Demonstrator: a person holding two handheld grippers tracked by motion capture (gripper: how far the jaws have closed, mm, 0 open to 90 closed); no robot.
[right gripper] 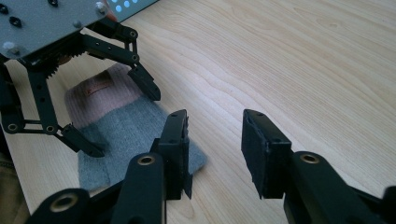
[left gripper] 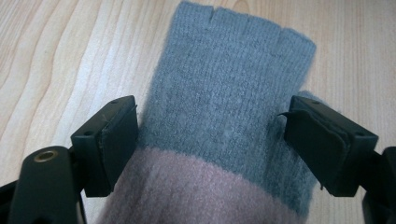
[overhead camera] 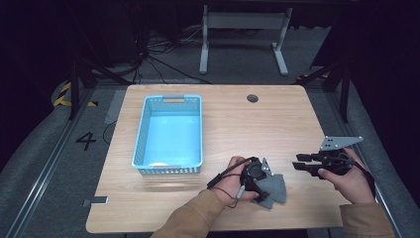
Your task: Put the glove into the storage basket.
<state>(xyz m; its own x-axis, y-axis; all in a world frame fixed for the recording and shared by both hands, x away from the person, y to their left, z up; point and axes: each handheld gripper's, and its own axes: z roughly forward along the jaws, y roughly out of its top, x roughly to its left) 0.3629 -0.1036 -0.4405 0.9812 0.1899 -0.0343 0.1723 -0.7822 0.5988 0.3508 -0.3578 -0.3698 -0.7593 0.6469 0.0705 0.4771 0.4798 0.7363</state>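
Lying flat near the front edge of the wooden surface (overhead camera: 297, 114), a grey fingerless glove (overhead camera: 275, 188) with a pink cuff sits under the left claw (overhead camera: 261, 184), which a hand (overhead camera: 233, 184) holds pointed down over it; the right claw (overhead camera: 301, 165) hovers apart to the right, and a light blue basket (overhead camera: 143, 130) stands well off to the left. In the left gripper view, the left claw (left gripper: 210, 140) is released, its pads (left gripper: 116, 140) straddling the glove (left gripper: 224, 102) at either edge without squeezing it. In the right gripper view, the right claw (right gripper: 215, 149) stands partly spread with bare wood between its pads (right gripper: 254, 149), the glove (right gripper: 126, 126) lying beside it under the left claw (right gripper: 119, 116).
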